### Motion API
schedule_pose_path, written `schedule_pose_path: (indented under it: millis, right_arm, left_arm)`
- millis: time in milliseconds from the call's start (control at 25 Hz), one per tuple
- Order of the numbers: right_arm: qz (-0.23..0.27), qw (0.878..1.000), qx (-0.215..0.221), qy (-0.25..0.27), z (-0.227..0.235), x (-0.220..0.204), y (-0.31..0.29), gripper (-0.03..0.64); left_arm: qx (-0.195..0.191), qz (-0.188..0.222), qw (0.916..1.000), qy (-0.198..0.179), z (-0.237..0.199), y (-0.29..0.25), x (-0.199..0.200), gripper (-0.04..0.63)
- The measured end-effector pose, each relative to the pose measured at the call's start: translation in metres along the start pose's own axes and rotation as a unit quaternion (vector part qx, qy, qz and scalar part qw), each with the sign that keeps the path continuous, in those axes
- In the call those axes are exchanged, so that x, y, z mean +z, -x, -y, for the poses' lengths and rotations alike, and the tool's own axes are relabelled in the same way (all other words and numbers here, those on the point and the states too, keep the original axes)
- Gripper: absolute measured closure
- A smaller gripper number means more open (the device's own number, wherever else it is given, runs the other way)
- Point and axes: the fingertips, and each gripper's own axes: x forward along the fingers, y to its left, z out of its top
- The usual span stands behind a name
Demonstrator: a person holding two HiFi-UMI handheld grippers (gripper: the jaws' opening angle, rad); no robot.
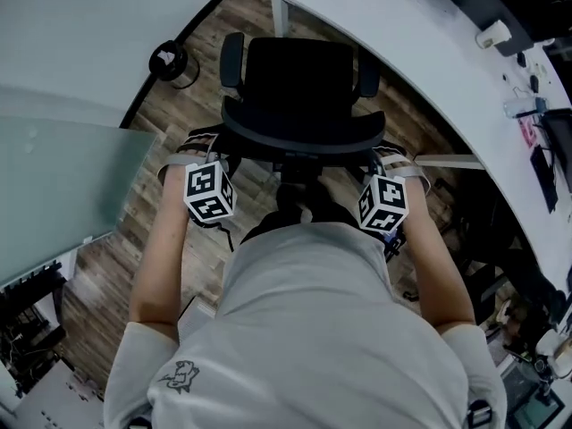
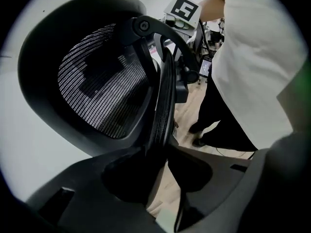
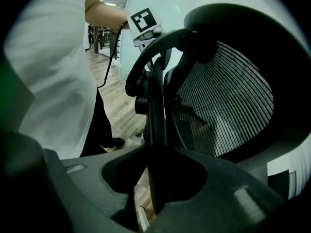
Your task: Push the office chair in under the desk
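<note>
A black office chair (image 1: 302, 74) with a mesh backrest (image 1: 304, 138) stands in front of me, its seat facing the white curved desk (image 1: 402, 38). My left gripper (image 1: 204, 150) sits at the backrest's left end. In the left gripper view the backrest's black rim (image 2: 163, 106) runs down between the jaws of the left gripper (image 2: 163, 166), which are shut on it. My right gripper (image 1: 386, 157) sits at the right end, and the right gripper (image 3: 153, 178) is likewise shut on the rim (image 3: 155, 110). Each gripper's marker cube shows in the other's view.
The desk's white leg (image 1: 279, 12) stands just left of the chair's far side. A glass partition (image 1: 63, 177) runs along the left, with a round black object (image 1: 170, 61) on the wood floor beside it. Dark equipment and cables (image 1: 527, 266) crowd the right.
</note>
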Motion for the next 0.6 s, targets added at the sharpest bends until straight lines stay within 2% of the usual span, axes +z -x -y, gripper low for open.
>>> schedule_pose_path:
  millis: [280,600]
  right_arm:
    - [-0.021,0.997,-0.033,-0.063,-0.017,-0.021,0.013,0.506]
    - [-0.043,0.988,-0.067,-0.133,-0.044,-0.058,0.036,0.505]
  left_arm:
    - [-0.016,0.024,0.9974,-0.066,-0.010,-0.012,0.028,0.449]
    - [-0.040,0.051,0.9878,-0.141,-0.011,-0.027,0.079,0.449]
